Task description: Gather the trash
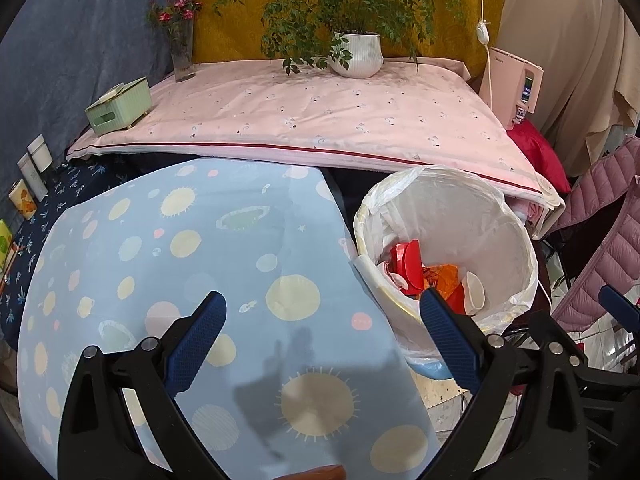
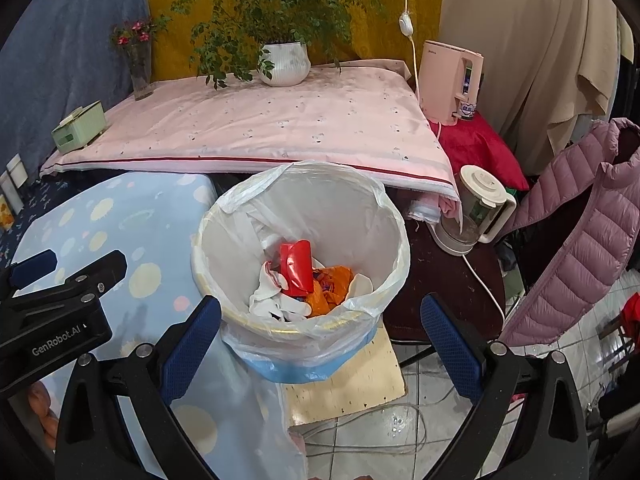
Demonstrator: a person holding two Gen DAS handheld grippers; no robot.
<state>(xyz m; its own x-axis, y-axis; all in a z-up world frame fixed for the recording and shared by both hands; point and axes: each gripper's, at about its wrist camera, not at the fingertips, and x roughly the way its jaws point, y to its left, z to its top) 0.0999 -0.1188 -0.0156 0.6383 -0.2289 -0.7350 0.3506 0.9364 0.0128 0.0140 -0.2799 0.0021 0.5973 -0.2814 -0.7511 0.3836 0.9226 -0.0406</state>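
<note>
Right wrist | red wrapper (image 2: 297, 268) upright in bin (image 2: 394, 248) | both grippers' fingers spread, empty

upright white-lined trash bin (image 2: 304, 216) holds a red wrapper (image 2: 296, 268), orange packet (image 2: 330, 288) and crumpled tissues (image 2: 272, 300).

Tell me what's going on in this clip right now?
A person holds two grippers over a trash-collecting setup. Both the left gripper and the right gripper are open and empty. The lined trash bin already holds red wrappers, an orange wrapper and white paper. The blue spotted cloth beside it shows no loose trash.
</note>
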